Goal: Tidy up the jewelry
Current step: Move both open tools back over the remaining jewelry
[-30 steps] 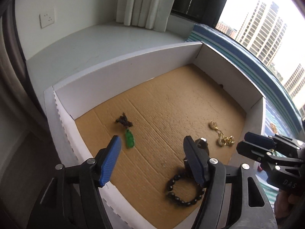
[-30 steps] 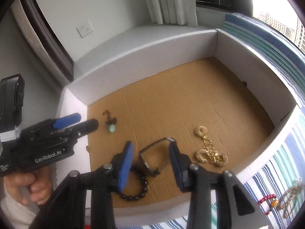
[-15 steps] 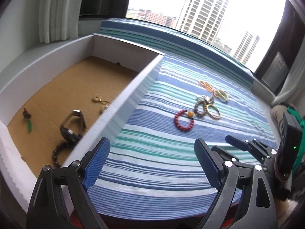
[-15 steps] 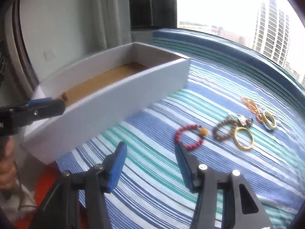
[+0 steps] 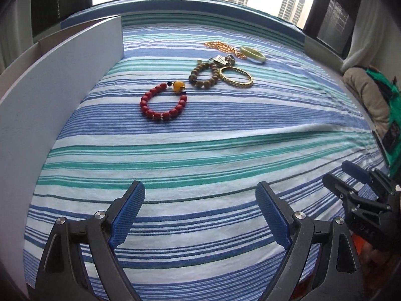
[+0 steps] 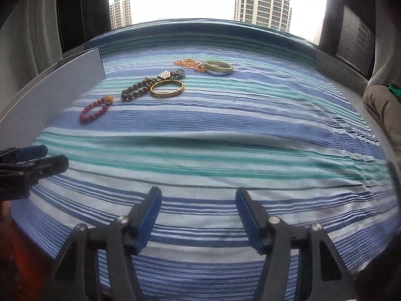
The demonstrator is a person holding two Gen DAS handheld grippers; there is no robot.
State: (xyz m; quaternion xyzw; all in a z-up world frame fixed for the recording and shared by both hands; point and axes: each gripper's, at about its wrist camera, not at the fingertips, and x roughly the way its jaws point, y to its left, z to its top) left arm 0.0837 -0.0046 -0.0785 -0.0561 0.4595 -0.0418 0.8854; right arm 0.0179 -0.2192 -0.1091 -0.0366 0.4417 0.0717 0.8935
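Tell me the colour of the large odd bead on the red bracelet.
Amber yellow, on the red bracelet; clearest in the left wrist view.

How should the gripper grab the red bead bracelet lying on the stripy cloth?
Pinch the red bead bracelet from above, one finger inside the loop, one outside, probably on its near side. It lies flat and apart from the other jewelry, and the near side is away from the yellow bead.

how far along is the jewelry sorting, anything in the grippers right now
Nothing is held: left gripper and right gripper are open and empty. Left on the striped cloth: red bead bracelet, brown bead bracelet, gold bangle, green bangle, orange chain.
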